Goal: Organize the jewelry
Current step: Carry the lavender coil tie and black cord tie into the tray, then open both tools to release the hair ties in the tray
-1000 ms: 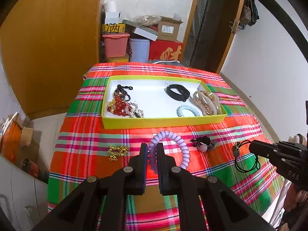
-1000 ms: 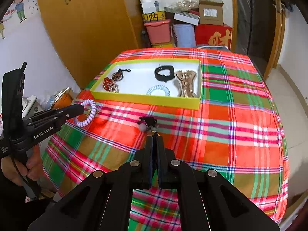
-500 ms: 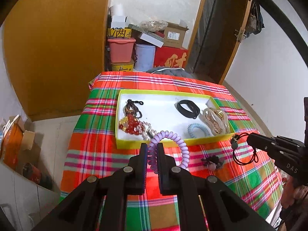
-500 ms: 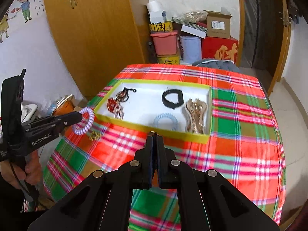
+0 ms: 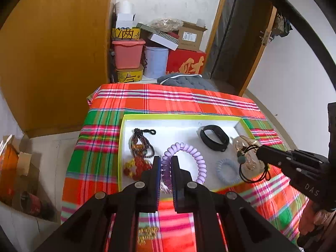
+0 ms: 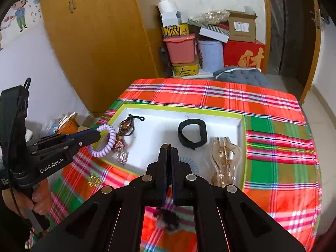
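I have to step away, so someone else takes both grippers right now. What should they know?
Left gripper: shut on the purple coil bracelet, held over the yellow tray.
Right gripper: shut on the black cord necklace, over the tray's right end.
In the tray: black band, blue coil tie, gold hair claw, beaded pieces.
Left to do: release both pieces into the tray, then collect the gold chain and the black hair bobble on the cloth.
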`<state>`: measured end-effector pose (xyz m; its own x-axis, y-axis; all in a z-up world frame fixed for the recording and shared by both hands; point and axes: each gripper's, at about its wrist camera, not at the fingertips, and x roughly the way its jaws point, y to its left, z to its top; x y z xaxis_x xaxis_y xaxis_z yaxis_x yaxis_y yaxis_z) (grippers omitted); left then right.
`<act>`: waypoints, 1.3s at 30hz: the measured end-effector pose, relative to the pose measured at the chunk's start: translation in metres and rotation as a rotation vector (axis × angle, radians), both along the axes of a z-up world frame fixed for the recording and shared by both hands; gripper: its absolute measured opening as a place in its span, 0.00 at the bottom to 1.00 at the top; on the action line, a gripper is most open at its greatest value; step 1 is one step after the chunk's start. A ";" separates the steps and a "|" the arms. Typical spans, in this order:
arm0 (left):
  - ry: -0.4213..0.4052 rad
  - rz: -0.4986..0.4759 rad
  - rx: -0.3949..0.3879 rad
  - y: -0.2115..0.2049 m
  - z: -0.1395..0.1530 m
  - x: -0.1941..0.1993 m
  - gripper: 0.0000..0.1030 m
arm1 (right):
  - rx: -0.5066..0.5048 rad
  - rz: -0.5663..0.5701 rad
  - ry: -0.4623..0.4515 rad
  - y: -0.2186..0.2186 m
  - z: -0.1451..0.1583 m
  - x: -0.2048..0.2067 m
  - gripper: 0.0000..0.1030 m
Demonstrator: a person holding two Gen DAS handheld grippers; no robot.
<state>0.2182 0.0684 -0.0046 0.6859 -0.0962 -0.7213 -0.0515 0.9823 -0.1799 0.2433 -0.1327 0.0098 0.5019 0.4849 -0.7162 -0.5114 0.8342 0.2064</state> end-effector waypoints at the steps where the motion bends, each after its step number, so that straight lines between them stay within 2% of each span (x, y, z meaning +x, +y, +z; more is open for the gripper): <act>1: 0.005 0.000 0.001 0.001 -0.003 0.006 0.09 | 0.001 -0.001 0.012 0.003 -0.004 0.005 0.03; 10: 0.040 -0.013 0.005 0.004 -0.026 0.041 0.09 | -0.022 -0.005 0.054 0.018 -0.032 0.027 0.03; 25: 0.092 -0.013 0.018 0.000 -0.055 0.062 0.09 | -0.089 -0.021 0.103 0.022 -0.058 0.042 0.03; 26: 0.091 -0.012 0.020 0.000 -0.055 0.062 0.09 | -0.093 -0.022 0.104 0.022 -0.058 0.042 0.04; 28: 0.094 -0.014 0.024 -0.002 -0.055 0.062 0.09 | -0.090 -0.026 0.099 0.021 -0.056 0.041 0.16; 29: 0.094 -0.014 0.024 -0.002 -0.054 0.063 0.09 | -0.085 -0.026 0.094 0.020 -0.054 0.040 0.17; 39: 0.065 0.003 0.012 0.001 -0.036 0.049 0.09 | -0.070 -0.023 0.057 0.014 -0.032 0.022 0.18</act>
<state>0.2668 0.0695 -0.0404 0.6379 -0.0851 -0.7654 -0.0659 0.9842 -0.1643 0.2656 -0.1185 -0.0224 0.4699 0.4214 -0.7757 -0.4810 0.8590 0.1753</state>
